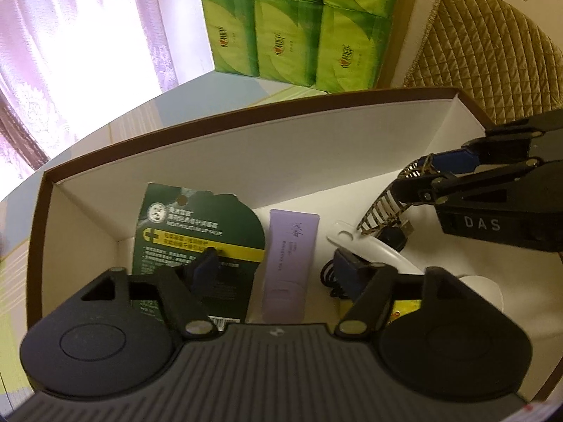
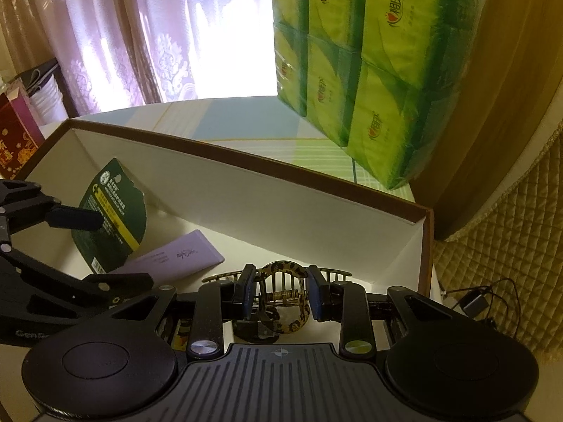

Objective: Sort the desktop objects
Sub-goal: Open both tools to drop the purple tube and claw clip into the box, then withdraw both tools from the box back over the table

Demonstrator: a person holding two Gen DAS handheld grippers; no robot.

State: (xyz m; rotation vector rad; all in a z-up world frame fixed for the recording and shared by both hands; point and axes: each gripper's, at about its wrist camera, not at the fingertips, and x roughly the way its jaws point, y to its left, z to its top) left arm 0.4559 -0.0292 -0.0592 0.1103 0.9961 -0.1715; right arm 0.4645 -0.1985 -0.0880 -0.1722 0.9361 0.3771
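A brown-rimmed white box [image 1: 246, 140] holds a green lip-balm card [image 1: 200, 225], a purple tube [image 1: 290, 256], a white shoehorn-like piece [image 1: 373, 246] and a black cable [image 1: 329, 277]. My left gripper [image 1: 281, 270] is open and empty, low inside the box over the card and tube. My right gripper [image 2: 283, 297] is shut on a leopard-print hair claw clip [image 2: 281, 281], held over the box's right part; the clip also shows in the left wrist view [image 1: 387, 207]. The card [image 2: 109, 211] and tube [image 2: 179, 253] also show in the right wrist view.
A stack of green tissue packs [image 1: 295, 24] stands on the table behind the box. A quilted chair back [image 1: 485, 52] is at the right. A charger with cable [image 2: 475, 304] lies outside the box's right wall. A red box [image 2: 14, 140] stands far left.
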